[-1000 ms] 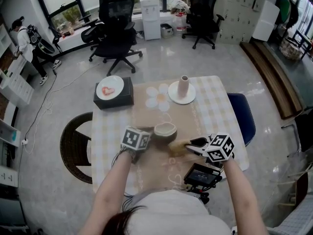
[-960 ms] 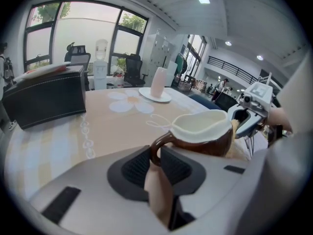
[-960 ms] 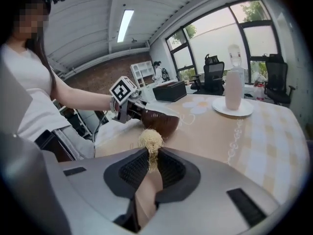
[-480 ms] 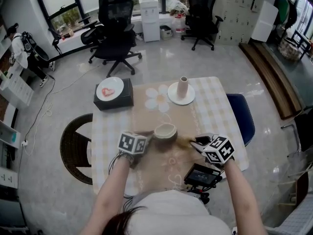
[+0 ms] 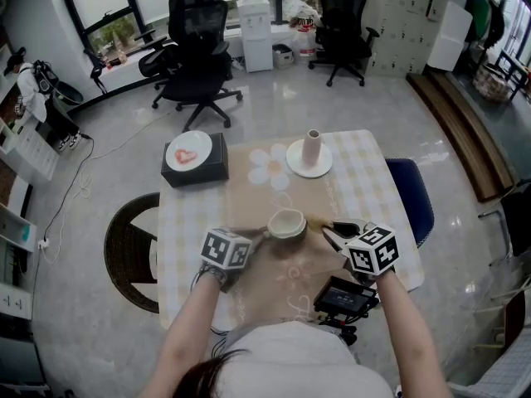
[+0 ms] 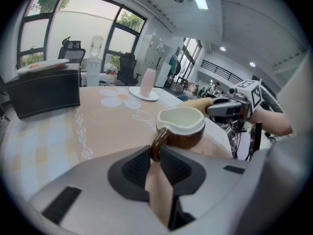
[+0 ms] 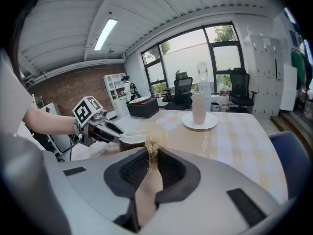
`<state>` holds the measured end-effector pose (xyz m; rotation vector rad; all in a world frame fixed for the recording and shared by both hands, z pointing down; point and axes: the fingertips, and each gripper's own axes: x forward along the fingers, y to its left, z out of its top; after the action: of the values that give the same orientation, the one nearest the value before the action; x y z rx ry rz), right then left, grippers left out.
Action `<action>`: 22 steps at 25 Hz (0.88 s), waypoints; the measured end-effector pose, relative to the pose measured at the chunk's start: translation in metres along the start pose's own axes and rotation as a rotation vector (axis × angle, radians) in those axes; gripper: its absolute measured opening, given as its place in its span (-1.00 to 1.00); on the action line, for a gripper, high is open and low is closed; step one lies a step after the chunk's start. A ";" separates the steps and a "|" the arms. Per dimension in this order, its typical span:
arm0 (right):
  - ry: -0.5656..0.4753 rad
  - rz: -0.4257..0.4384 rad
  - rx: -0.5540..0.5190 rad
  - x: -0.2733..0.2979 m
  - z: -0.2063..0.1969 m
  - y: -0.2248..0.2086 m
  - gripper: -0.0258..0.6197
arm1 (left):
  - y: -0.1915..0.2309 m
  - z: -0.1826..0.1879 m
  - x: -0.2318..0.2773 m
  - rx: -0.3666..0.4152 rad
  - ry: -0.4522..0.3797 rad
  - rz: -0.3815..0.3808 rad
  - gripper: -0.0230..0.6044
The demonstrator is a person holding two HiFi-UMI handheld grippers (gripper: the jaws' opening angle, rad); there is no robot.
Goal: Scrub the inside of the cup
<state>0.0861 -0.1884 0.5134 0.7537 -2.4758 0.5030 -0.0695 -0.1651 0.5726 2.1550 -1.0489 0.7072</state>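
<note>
Cup [image 5: 286,223] handle sits clamped in left gripper [image 5: 255,235], right gripper [image 5: 328,231] pinching scrubber [image 7: 152,145] beside its rim, well inside table [image 5: 369,185] edges.

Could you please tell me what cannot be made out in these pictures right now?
The cup, its inner bottom: in the left gripper view its own rim hides it; in the head view it is too small.
Whether the scrubber touches the cup: in the right gripper view the scrubber covers the rim.
The red thing on the plate: too small in the head view to identify.

Office, shown by swivel chairs [image 5: 199,52], water dispenser [image 5: 255,30] and lockers [image 5: 405,11]
</note>
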 end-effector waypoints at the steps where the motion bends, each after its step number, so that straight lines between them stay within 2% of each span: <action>1: 0.003 0.009 0.009 0.002 0.000 0.002 -0.75 | -0.003 -0.001 -0.001 0.001 -0.001 -0.001 -0.72; 7: 0.046 0.016 0.040 0.013 -0.004 0.004 -0.75 | -0.023 -0.007 -0.001 0.006 0.004 -0.022 -0.72; 12: 0.163 -0.015 -0.005 0.018 -0.028 0.002 -0.75 | -0.032 -0.016 0.001 0.038 0.021 -0.030 -0.72; 16: 0.236 0.044 -0.008 0.021 -0.045 0.009 -0.75 | -0.031 -0.017 0.002 0.055 0.025 -0.017 -0.72; 19: 0.249 0.056 -0.009 0.017 -0.046 0.006 -0.75 | -0.029 -0.017 0.001 0.088 0.037 -0.015 -0.72; 22: 0.201 0.004 0.020 0.012 -0.036 -0.008 -0.75 | -0.031 -0.019 0.002 0.150 0.056 -0.018 -0.72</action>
<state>0.0951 -0.1826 0.5511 0.6709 -2.2898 0.5767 -0.0465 -0.1375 0.5767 2.2545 -0.9728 0.8570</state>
